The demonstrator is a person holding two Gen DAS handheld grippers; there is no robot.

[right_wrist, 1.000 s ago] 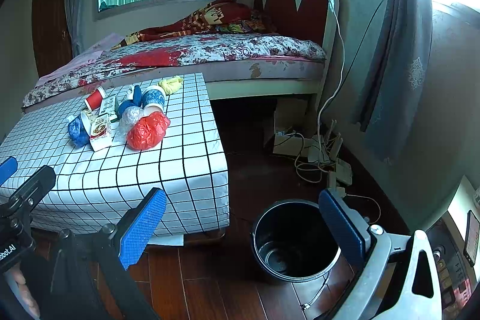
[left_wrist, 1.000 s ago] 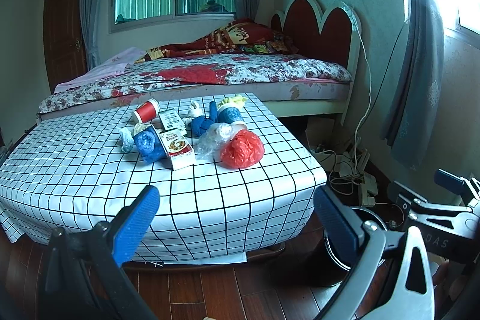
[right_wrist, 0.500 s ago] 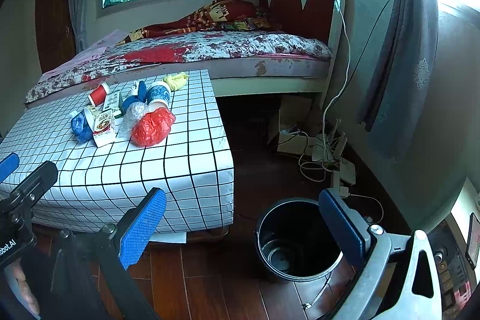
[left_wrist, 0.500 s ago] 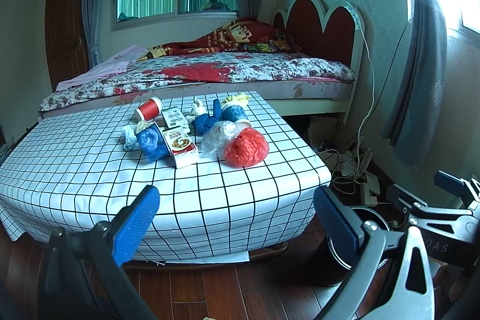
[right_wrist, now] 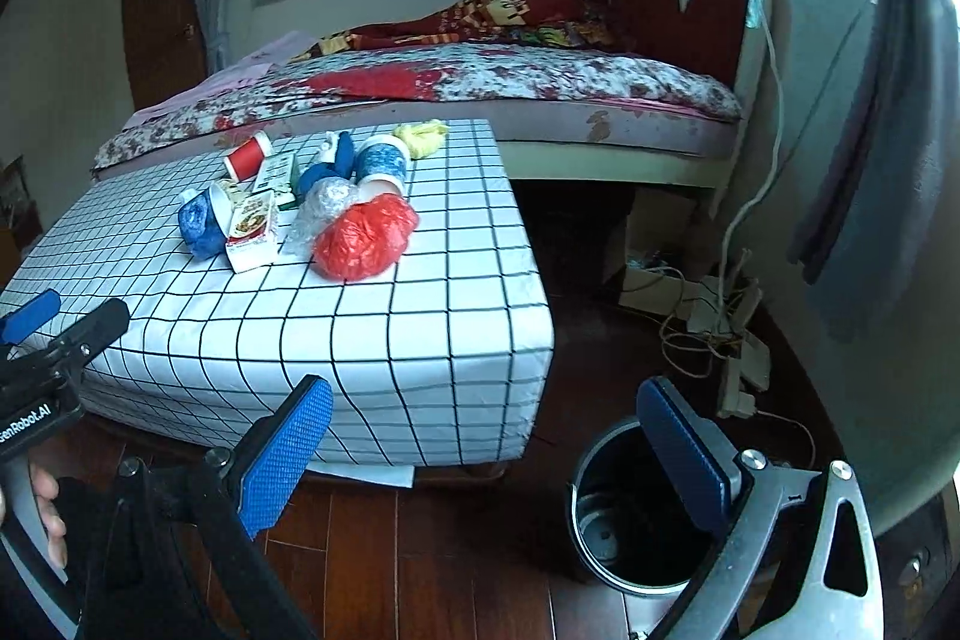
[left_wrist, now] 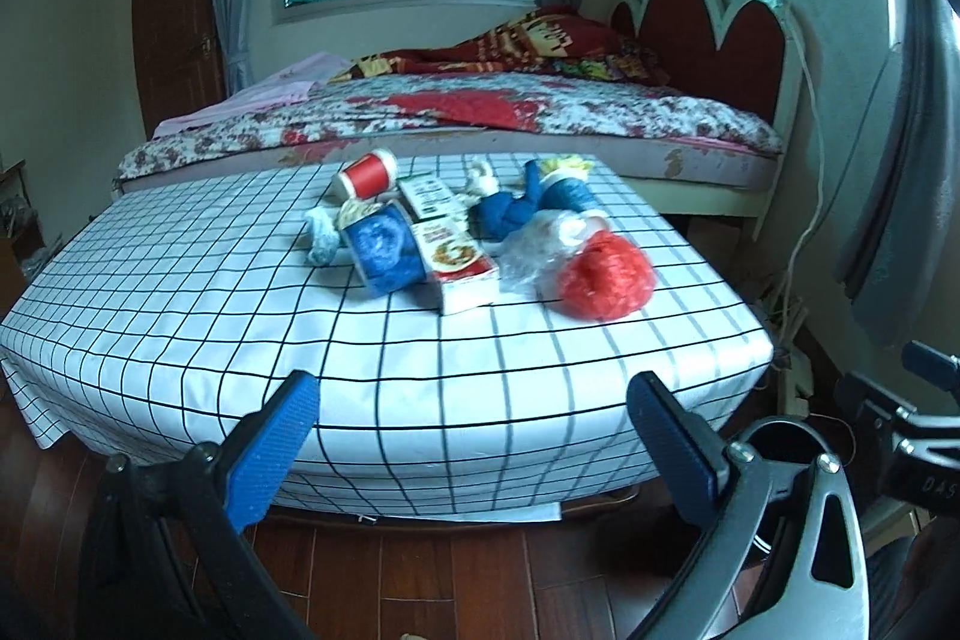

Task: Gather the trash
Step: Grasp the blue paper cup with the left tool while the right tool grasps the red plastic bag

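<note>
Two grippers hang low in front of the table, both with their blue-padded fingers spread wide and nothing between them. The left gripper (left_wrist: 471,436) points at the front drop of the checked tablecloth (left_wrist: 180,316), its left finger (left_wrist: 273,451) and right finger (left_wrist: 675,451) level with the cloth's lower edge, well short of anything on top. The right gripper (right_wrist: 486,442) sits off the table's right front corner; its left finger (right_wrist: 285,451) overlaps the hanging cloth, while its right finger (right_wrist: 681,454) is in front of the black bucket (right_wrist: 606,526) that stands on the wooden floor (right_wrist: 468,568) just beside that corner. The bucket is upright and looks empty, though its inside is dark.

The trash lies in a cluster on the far half of the table. Nearest the front edge are a crumpled red plastic bag (left_wrist: 603,277), a clear plastic bag (left_wrist: 534,244) touching its left side, a small food box (left_wrist: 459,265) and a cup stuffed with a blue bag (left_wrist: 384,250). Behind these lie a red paper cup (left_wrist: 366,172) on its side, a second small box (left_wrist: 429,196), a blue-patterned cup (left_wrist: 567,190), another blue wad (left_wrist: 501,214) and a bit of yellow wrapping (right_wrist: 423,136) at the back edge.

Beyond the table stands a bed (left_wrist: 480,118) with a flowered cover and a red headboard. Cables and a power strip (right_wrist: 726,334) lie on the floor by the wall to the right.
</note>
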